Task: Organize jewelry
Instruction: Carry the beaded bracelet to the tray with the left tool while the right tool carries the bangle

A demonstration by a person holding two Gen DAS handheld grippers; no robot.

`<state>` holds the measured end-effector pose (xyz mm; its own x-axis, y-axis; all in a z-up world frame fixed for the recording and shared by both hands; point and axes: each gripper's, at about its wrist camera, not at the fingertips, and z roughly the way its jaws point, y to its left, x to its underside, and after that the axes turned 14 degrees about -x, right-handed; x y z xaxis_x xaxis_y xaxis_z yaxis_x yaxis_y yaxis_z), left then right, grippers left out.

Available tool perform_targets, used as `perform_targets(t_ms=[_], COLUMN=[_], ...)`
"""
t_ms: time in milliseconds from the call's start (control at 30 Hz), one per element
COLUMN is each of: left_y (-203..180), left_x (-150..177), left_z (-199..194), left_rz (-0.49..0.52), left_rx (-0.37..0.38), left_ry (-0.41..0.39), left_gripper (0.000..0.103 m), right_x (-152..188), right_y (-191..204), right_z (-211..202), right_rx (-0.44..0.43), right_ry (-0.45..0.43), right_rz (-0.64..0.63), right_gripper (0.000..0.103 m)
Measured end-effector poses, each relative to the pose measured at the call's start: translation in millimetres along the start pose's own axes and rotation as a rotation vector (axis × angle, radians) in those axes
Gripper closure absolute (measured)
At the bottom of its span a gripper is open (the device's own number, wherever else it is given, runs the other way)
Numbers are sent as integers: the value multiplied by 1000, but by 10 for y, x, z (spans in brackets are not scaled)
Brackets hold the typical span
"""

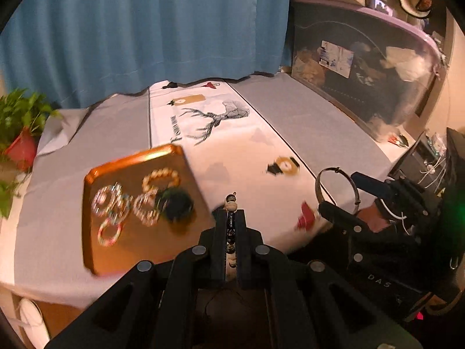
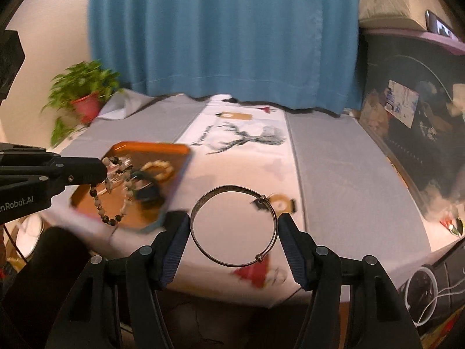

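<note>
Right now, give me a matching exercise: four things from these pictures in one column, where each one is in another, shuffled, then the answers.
Things:
1. beaded bracelet
2. silver bangle
3. orange tray
4. potted plant

Places:
A. flat on the tablecloth, holding several bracelets
B. between the right tongs
C. far left, by the blue curtain
D. dangling from the left tongs

Pairs: 1-D, 2-B, 3-A, 4-C

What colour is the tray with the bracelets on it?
The tray is shiny orange, almost copper. It shows best in the left wrist view.
</note>
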<state>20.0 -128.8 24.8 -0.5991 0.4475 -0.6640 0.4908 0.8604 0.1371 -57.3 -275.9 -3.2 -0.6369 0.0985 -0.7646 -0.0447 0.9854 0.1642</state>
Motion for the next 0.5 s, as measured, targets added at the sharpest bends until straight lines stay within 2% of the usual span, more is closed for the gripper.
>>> perform_targets(t_ms=[300, 500], left_y=[325, 418], left_x=[859, 1104], left_z=[-493, -661], left_rz=[-110, -149], left_rx=[-36, -43], left_ry=[18, 1], left_gripper=[100, 100], right_x=[482, 600], right_y=[789, 1060], right_z=[-267, -242], right_rx=[-119, -160], right_ry=[71, 112], right_rz=[-82, -127], right_gripper=[40, 40])
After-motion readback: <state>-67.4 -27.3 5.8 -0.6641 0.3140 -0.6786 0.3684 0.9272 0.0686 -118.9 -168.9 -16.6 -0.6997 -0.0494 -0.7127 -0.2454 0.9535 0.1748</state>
